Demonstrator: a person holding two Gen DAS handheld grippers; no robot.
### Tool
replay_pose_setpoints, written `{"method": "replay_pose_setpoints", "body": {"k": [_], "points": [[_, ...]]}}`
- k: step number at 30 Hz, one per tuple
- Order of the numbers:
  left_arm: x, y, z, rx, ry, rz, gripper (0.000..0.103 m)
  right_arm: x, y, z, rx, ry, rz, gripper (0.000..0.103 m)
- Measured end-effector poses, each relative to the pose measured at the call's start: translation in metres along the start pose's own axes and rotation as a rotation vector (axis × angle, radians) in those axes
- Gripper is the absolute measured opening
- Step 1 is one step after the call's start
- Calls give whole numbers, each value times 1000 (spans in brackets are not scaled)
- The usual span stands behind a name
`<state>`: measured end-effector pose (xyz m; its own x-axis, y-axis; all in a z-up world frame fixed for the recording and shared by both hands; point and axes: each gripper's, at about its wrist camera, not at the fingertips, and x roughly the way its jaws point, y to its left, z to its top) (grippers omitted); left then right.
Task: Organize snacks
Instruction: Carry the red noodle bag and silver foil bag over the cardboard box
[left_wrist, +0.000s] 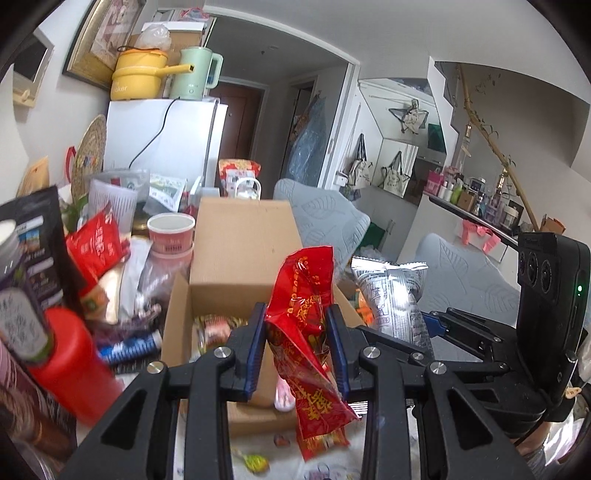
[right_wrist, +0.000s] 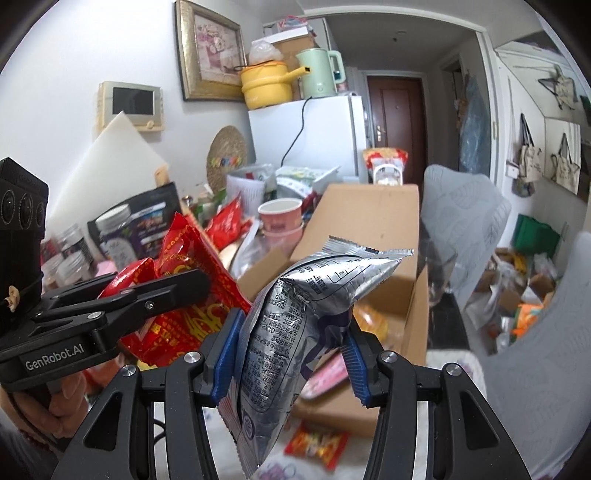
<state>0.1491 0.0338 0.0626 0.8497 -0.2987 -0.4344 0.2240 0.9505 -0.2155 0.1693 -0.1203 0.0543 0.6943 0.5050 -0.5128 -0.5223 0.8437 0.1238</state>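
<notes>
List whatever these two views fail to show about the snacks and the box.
- Cardboard box contents: in the left wrist view, mostly hidden behind the left claw and its red snack packet.
- Box floor: in the right wrist view, covered by the silver snack packet in the right claw.
- Silver packet's print: too small to read.
- Red bottle: blurred, left wrist view.

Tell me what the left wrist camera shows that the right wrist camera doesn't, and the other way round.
Only the left wrist view shows the red canister. Only the right wrist view shows the white board leaning on the wall and the hand holding the left gripper. Both show the red packet, the silver packet, the open cardboard box and the white fridge.
</notes>
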Motion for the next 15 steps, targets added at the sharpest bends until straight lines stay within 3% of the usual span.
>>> {"method": "replay_pose_setpoints", "body": {"k": [8,15], "points": [[39,11,29,26,-4,20,31,34,-11,28,-21,-15,-12,50],[77,24,39,31,30,66,31,73,-25,41,-23,23,-26,50]]}}
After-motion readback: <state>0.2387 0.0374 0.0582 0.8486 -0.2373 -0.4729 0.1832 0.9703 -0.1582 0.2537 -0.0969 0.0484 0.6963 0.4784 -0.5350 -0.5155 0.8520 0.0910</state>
